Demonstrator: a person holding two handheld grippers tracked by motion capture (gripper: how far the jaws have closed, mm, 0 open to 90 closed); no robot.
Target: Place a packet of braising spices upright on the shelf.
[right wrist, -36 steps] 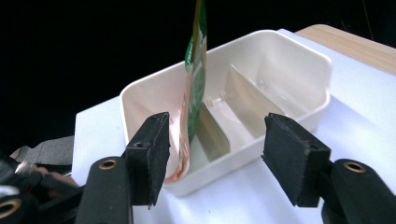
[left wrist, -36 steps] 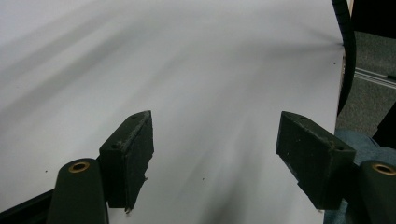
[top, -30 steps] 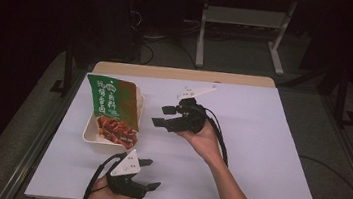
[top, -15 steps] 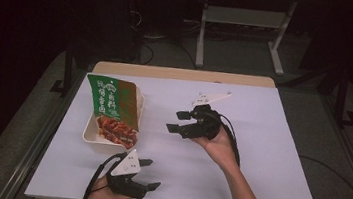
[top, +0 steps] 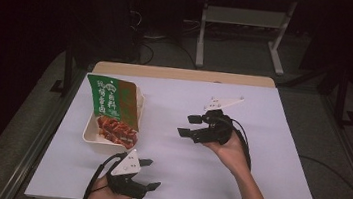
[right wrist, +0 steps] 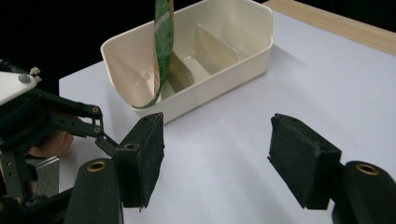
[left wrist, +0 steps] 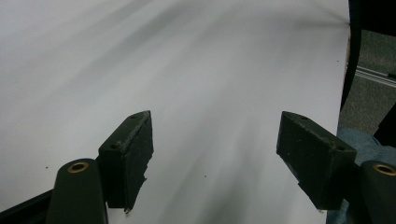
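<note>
Both of the person's forearms are bare, with no sleeves. Each hand carries a black tool: the left gripper (top: pixel 150 173) and the right gripper (top: pixel 187 125) are built of dark linkages and topped with a pale grey three-cornered plate. A black cable loops away from each one along the arm. Up close, the jaws are blocky black pads with rough, slightly frayed faces and small pinholes. They are bolted to rounded black arms, each showing a brass-coloured ring at its pivot. On the left gripper, thin black rods joined by small brass-looking pins run behind the plate, which carries a small screw.
</note>
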